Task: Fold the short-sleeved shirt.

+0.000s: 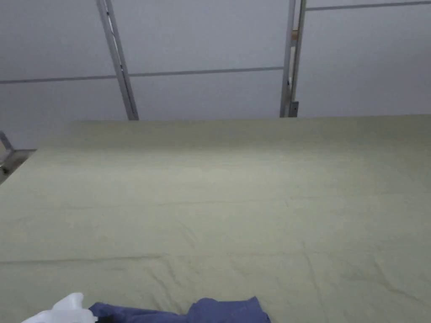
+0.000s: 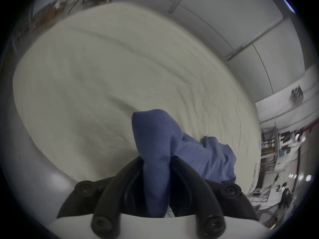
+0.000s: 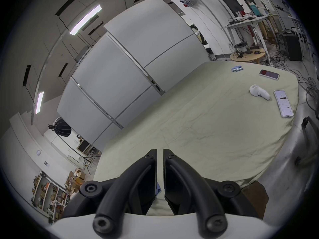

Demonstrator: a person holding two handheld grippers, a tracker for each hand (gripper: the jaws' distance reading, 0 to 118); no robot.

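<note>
The blue short-sleeved shirt (image 1: 227, 312) lies bunched at the near edge of the table (image 1: 219, 189), which is covered in pale green cloth. In the left gripper view my left gripper (image 2: 156, 158) is shut on a fold of the shirt (image 2: 212, 156). The fold stands up between the jaws and the rest trails off to the right on the cloth. A gripper's white housing (image 1: 63, 311) shows just left of the shirt. My right gripper (image 3: 160, 150) hovers over the table with its jaws together but for a thin slit, and nothing sits between the tips.
At the table's far right end lie two phones (image 3: 284, 103) (image 3: 269, 74), a white handheld controller (image 3: 259, 91) and small blue items (image 3: 237, 69). White partition panels (image 1: 210, 50) stand behind the table. A chair (image 3: 309, 139) stands by the table's right edge.
</note>
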